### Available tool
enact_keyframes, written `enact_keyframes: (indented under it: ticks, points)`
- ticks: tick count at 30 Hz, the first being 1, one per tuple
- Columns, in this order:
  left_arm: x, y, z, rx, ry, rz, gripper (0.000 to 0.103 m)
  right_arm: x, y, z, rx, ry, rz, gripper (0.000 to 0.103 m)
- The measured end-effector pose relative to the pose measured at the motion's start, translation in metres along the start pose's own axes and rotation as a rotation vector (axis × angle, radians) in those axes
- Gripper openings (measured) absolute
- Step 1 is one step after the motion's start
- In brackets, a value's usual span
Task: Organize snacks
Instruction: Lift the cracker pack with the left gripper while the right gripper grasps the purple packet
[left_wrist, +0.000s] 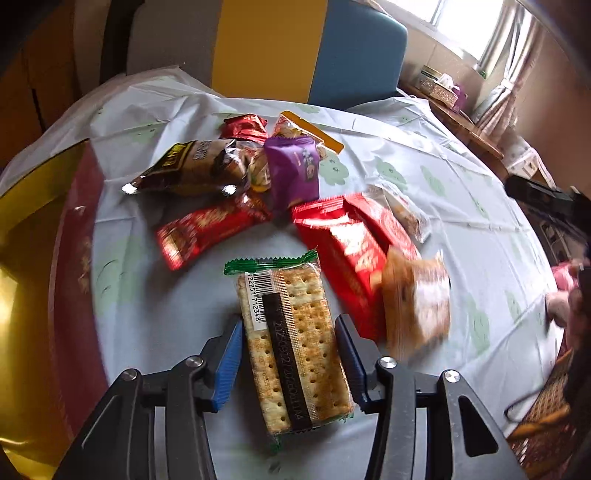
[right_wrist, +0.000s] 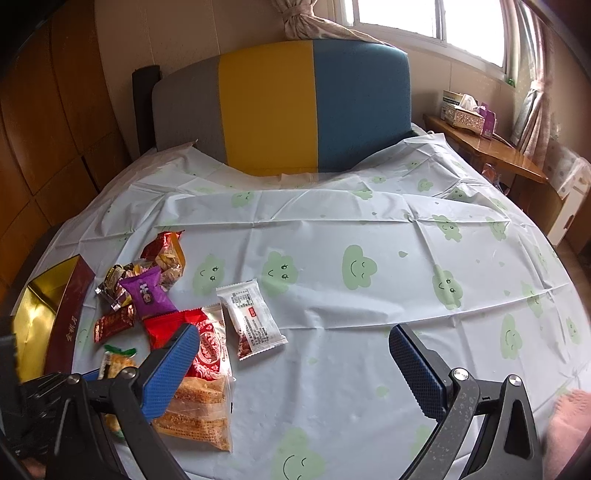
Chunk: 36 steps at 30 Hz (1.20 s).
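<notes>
A clear packet of square crackers (left_wrist: 291, 347) with green ends lies flat on the pale tablecloth (left_wrist: 155, 332). My left gripper (left_wrist: 290, 363) straddles it, and both blue pads (left_wrist: 231, 362) sit against its long sides. Beyond it lies a heap of snacks: red packets (left_wrist: 343, 240), a purple packet (left_wrist: 293, 170), a dark brown bag (left_wrist: 192, 170) and a blurred wafer packet (left_wrist: 413, 299). My right gripper (right_wrist: 295, 369) hangs open over bare cloth with nothing between its fingers. Its left finger passes over the wafer packet (right_wrist: 199, 410). A white packet (right_wrist: 251, 321) lies just ahead.
A gold-lined maroon box (left_wrist: 74, 258) stands open at the table's left edge, also in the right wrist view as the box (right_wrist: 51, 325). A grey, yellow and blue headboard (right_wrist: 280, 110) rises behind the table. A wooden side table (right_wrist: 491, 147) stands at the right. A pink sleeve (right_wrist: 569, 424) shows at the lower right.
</notes>
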<state>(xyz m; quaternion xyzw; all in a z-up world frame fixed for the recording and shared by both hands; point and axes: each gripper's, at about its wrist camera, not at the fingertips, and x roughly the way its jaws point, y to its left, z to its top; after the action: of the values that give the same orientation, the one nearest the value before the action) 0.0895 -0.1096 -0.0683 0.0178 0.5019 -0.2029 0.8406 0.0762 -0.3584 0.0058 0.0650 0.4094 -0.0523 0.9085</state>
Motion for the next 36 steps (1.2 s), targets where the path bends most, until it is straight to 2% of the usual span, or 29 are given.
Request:
enact_keyframes:
  ticks: [4, 6, 9, 15, 18, 22, 27, 29, 30, 31, 36]
  points:
    - [-0.016, 0.001, -0.016, 0.023, -0.026, 0.011, 0.05, 0.004, 0.01, -0.004, -0.039, 0.019, 0.015, 0.102]
    - [-0.02, 0.003, -0.024, 0.03, -0.032, 0.013, 0.05, 0.007, 0.015, -0.006, -0.057, 0.031, 0.023, 0.098]
    - [-0.023, 0.007, -0.033, 0.027, -0.033, 0.012, 0.05, 0.012, 0.026, -0.008, -0.06, 0.061, 0.069, 0.092]
    - [-0.021, 0.015, -0.043, 0.014, -0.027, -0.009, 0.05, 0.019, 0.074, -0.002, -0.112, 0.072, 0.168, 0.086]
    - [-0.021, 0.014, -0.044, 0.022, -0.042, -0.013, 0.05, 0.035, 0.099, 0.005, -0.128, 0.086, 0.21, 0.081]
    - [-0.021, 0.013, -0.045, 0.031, -0.054, -0.016, 0.05, 0.07, 0.127, 0.014, -0.161, 0.123, 0.224, 0.078]
    - [-0.02, 0.015, -0.046, 0.027, -0.063, -0.027, 0.05, 0.099, 0.148, 0.021, -0.179, 0.161, 0.246, 0.077]
    - [-0.02, 0.015, -0.046, 0.025, -0.066, -0.029, 0.05, 0.107, 0.154, 0.023, -0.193, 0.174, 0.237, 0.066]
    - [-0.02, 0.016, -0.047, 0.025, -0.068, -0.031, 0.05, 0.11, 0.156, 0.023, -0.199, 0.18, 0.238, 0.049]
    - [-0.02, 0.016, -0.048, 0.025, -0.07, -0.031, 0.05, 0.113, 0.157, 0.023, -0.201, 0.187, 0.238, 0.039]
    - [-0.021, 0.015, -0.051, 0.03, -0.077, -0.032, 0.05, 0.098, 0.155, 0.023, -0.207, 0.164, 0.265, 0.037]
